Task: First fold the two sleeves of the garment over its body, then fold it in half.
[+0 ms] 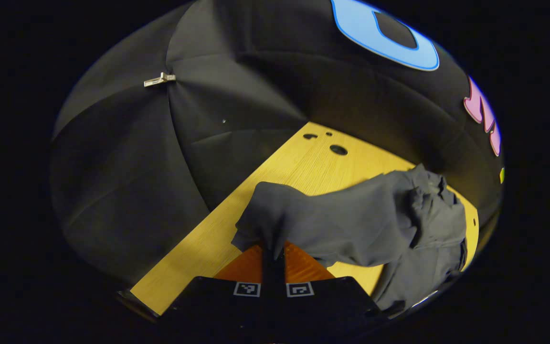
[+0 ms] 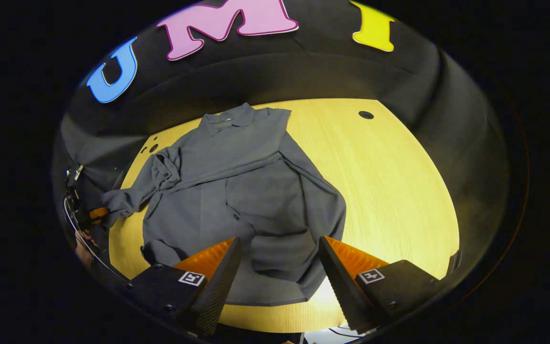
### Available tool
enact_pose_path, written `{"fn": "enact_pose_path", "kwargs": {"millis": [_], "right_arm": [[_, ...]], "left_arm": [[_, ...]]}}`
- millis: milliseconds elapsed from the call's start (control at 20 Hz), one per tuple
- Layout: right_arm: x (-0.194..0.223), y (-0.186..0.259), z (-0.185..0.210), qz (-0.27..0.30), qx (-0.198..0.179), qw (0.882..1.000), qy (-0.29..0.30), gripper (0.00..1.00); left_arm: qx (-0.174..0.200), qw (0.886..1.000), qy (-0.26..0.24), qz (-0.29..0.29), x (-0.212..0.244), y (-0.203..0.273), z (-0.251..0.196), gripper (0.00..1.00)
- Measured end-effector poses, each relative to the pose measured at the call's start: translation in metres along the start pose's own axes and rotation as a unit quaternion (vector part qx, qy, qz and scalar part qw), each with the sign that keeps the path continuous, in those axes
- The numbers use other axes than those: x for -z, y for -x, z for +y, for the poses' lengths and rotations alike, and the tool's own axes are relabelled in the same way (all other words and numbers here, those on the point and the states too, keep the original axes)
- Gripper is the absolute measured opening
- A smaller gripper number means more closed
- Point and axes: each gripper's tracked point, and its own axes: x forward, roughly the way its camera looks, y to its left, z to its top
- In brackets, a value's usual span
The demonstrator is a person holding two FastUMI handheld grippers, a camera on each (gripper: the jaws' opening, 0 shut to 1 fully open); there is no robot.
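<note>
Garment (image 2: 237, 191) lies spread on your wooden table (image 2: 389, 181), collar toward the booth wall, one sleeve (image 2: 303, 200) already folded across its body. Your left gripper (image 1: 273, 255) is clamped on the other sleeve's cuff (image 1: 265, 215), lifted off the table. Your right gripper (image 2: 280, 267) hangs above the hem, fingers spread wide, holding nothing.

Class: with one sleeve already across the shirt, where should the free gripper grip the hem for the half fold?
Probably at a lower corner of the hem, coming low from the near table edge: it lies flat, nearest the open right gripper.
</note>
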Motion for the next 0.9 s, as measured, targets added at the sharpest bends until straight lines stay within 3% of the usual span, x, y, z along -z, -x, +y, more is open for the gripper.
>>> {"fn": "enact_pose_path", "kwargs": {"millis": [150, 450, 900], "right_arm": [[-0.002, -0.007, -0.001, 0.002, -0.008, 1.0, 0.002, 0.99], [-0.011, -0.015, -0.02, 0.007, -0.02, 1.0, -0.006, 0.99], [-0.024, -0.028, -0.035, 0.019, -0.043, 0.999, 0.017, 1.0]], "left_arm": [[0.006, 0.999, 0.006, -0.042, -0.037, 0.014, -0.02, 0.05], [0.051, 0.994, -0.017, -0.09, -0.087, 0.044, -0.109, 0.05], [0.139, 0.985, -0.018, -0.104, -0.086, 0.081, -0.261, 0.05]]}}
